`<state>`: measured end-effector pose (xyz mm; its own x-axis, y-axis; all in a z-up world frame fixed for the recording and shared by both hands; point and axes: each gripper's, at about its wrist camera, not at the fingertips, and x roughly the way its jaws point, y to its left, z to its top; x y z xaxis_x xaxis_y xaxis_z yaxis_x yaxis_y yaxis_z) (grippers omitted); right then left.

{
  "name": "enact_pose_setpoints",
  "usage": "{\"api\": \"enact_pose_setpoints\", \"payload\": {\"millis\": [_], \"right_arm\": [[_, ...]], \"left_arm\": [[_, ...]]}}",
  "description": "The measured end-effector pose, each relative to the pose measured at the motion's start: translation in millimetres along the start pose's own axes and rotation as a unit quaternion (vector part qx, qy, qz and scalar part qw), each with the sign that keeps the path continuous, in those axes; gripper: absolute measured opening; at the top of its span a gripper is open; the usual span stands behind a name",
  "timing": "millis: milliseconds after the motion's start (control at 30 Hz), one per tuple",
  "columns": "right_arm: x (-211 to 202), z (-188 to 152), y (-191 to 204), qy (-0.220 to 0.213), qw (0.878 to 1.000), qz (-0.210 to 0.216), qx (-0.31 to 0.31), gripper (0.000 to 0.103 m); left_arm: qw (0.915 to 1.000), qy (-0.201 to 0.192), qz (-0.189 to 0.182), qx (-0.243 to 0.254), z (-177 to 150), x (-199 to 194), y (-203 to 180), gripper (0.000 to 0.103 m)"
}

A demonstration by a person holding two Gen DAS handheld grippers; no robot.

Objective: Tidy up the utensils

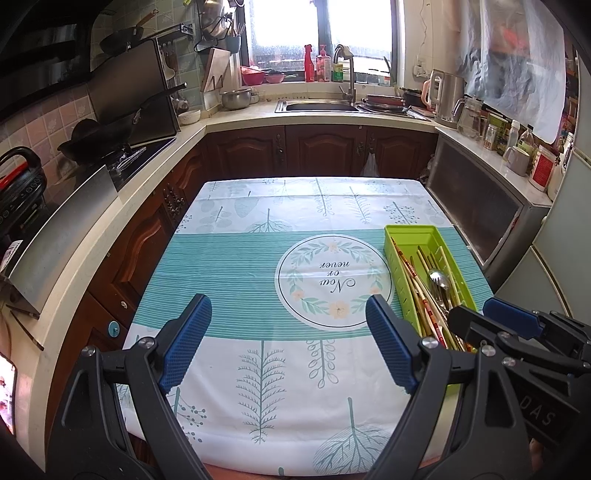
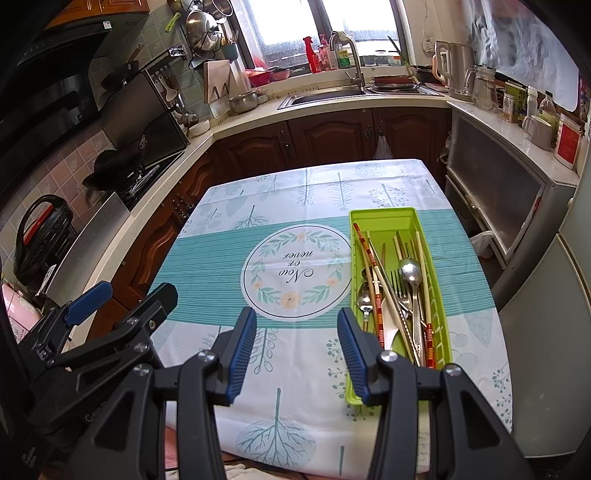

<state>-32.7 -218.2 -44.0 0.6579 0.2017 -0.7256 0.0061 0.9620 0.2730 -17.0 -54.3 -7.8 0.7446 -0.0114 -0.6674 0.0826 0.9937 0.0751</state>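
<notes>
Long lime-green plastic tray (image 2: 384, 218) on my table's teal leaf-print cloth (image 2: 207, 258) holds steel spoons (image 2: 410, 271), fork, chopsticks (image 2: 367, 258). My left gripper (image 1: 288, 343) and right gripper (image 2: 297, 345): jaws apart, empty.

Daylight pours through a wide window (image 1: 321, 33) above a steel sink (image 1: 317, 106) set in a pale U-shaped stone counter (image 1: 236, 118). Below the sink run dark brown wooden cabinet doors (image 1: 325, 151). Left of the sink, pale square wall tiles (image 1: 40, 125) back a black wok (image 1: 96, 136). Right of it stands a steel kettle (image 1: 448, 98).
</notes>
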Motion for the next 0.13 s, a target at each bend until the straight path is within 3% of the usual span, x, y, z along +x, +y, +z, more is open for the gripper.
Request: {"api": "enact_pose_setpoints", "payload": {"millis": [133], "right_arm": [[0.5, 0.2, 0.8, 0.000, 1.000, -0.001, 0.000, 0.046]], "left_arm": [[1.0000, 0.003, 0.000, 0.001, -0.7, -0.2, -1.3, 0.084]]}}
